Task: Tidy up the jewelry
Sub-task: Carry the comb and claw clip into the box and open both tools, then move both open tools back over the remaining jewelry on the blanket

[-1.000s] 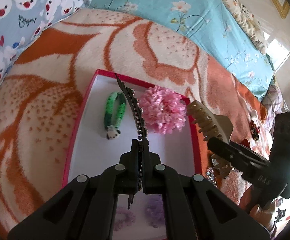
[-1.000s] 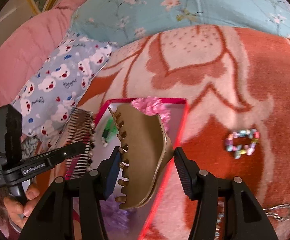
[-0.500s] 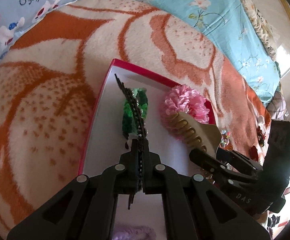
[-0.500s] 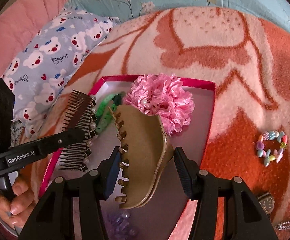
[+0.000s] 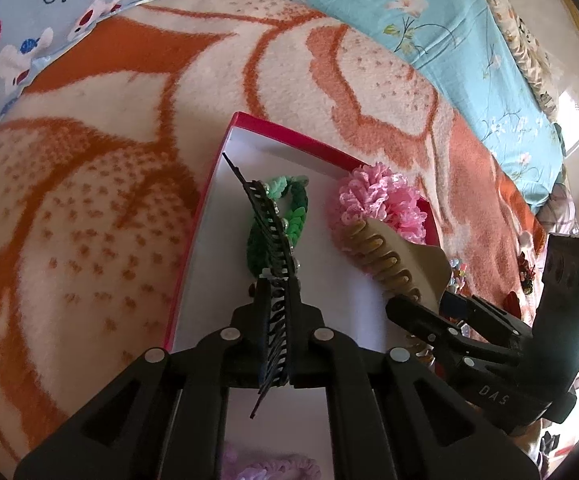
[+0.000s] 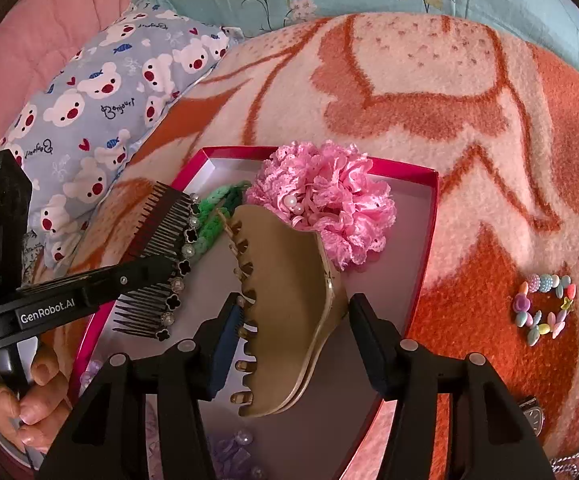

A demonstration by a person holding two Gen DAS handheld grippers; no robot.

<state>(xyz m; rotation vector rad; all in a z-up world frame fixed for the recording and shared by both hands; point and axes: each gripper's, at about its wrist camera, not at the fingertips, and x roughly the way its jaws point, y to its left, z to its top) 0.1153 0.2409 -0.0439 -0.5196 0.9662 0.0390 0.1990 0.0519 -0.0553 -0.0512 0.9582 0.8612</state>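
My left hand-held gripper (image 5: 279, 304) pinched the thin, stiff, light black comb (image 6: 157, 256) by its spine, my right hand-held gripper (image 6: 293, 320) clamped the rigid, slippery tan claw clip (image 6: 285, 300), both over the red box (image 6: 425, 240).

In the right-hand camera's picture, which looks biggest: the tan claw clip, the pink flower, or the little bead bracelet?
1. tan claw clip, though nearness to the camera enlarges it
2. pink flower, perhaps similar in true size
3. bead bracelet
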